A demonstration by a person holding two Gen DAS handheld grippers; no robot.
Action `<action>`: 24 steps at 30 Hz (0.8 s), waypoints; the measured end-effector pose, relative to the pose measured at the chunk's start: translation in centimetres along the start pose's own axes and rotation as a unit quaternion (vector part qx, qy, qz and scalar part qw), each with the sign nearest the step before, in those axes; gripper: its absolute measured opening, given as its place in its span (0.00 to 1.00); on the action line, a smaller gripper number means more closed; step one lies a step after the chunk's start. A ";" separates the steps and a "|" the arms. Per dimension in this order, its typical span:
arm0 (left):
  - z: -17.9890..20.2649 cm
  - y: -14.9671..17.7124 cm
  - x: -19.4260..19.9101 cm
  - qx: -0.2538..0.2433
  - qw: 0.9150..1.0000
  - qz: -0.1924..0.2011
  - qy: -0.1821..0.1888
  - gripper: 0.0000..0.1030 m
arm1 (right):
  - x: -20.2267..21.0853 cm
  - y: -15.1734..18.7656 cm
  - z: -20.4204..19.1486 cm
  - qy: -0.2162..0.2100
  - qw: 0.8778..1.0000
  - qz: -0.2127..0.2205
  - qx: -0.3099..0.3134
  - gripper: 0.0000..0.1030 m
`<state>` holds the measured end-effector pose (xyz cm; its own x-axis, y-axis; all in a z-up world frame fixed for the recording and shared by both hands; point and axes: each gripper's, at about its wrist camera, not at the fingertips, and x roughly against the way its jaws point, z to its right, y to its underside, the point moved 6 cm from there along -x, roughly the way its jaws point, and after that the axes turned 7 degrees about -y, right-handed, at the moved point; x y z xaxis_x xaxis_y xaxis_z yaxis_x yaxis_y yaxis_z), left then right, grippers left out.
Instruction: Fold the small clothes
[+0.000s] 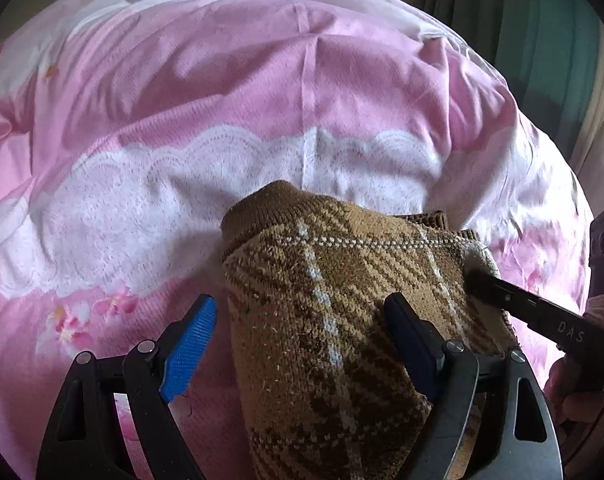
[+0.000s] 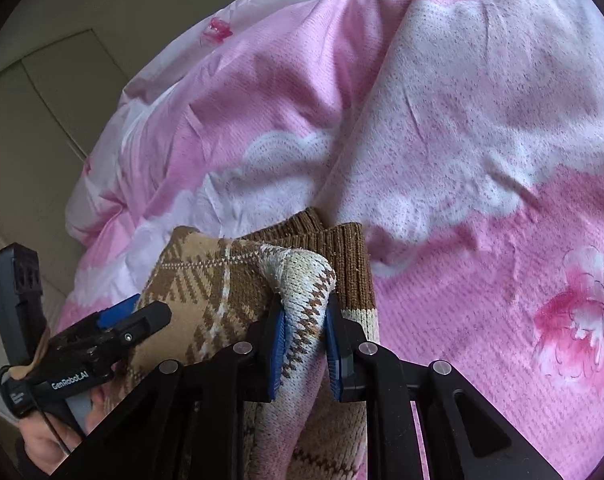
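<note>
Pink flowery quilt (image 1: pixel 285 92) covers the bed, brown plaid sweater (image 1: pixel 322 292) lying on top. Left gripper (image 1: pixel 302 316) is spread wide around the sweater, not pinching. Right gripper (image 2: pixel 304 316) pinches a cream fold. Only the right view shows "GenRobot.AI"; the left shows "DAS".
</note>
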<state>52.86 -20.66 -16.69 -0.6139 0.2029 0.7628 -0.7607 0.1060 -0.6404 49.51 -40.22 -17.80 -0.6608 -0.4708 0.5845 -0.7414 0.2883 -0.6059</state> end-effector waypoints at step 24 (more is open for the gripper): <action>-1.3 3.8 12.8 0.024 0.999 0.034 -0.004 0.94 | 14.2 5.7 -7.0 0.032 0.989 0.137 -0.052 0.78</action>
<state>42.38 -16.38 -9.50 -0.6666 0.1995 0.7182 -0.7258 0.0462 -0.6864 35.09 -39.43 -9.11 -0.8418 -0.3115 0.4408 -0.5397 0.4827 -0.6897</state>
